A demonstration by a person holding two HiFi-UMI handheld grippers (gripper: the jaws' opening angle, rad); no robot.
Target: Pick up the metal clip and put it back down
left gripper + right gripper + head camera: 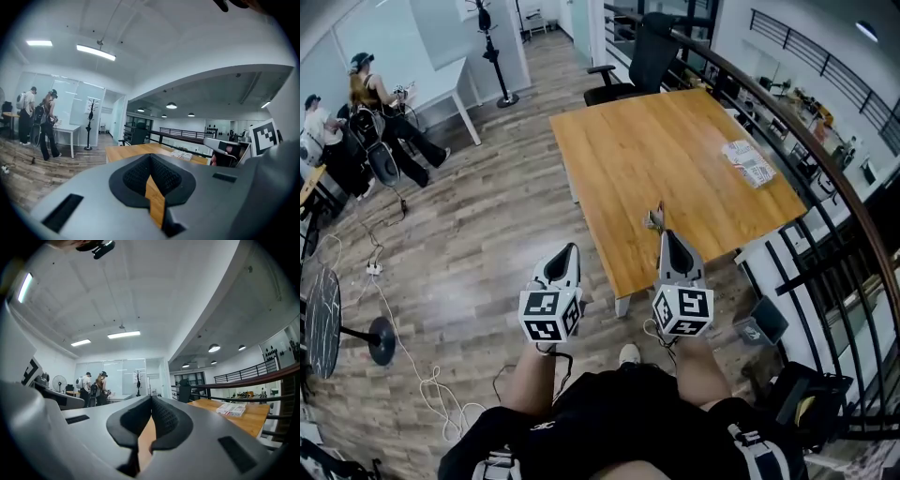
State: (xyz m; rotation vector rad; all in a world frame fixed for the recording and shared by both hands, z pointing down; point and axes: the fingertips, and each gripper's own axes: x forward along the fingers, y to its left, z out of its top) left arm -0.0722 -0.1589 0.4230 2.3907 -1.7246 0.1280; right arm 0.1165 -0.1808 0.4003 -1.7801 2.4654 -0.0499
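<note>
Head view: the left gripper [571, 248] hangs over the plank floor [487, 234] beside the wooden table [675, 159]. The right gripper [666, 234] reaches over the table's near edge, and the metal clip [654, 221] lies on the tabletop just beside its tip.

Left gripper view: the left gripper [151, 157] has its jaws pressed together with nothing between them.

Right gripper view: the right gripper [151, 399] has its jaws pressed together, empty. A printed packet [232, 409] lies on the table.

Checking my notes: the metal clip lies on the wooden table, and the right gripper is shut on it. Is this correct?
Not quite. The right gripper is shut, but on nothing: the right gripper view shows its jaws together and empty. The metal clip does lie on the wooden table.
</note>
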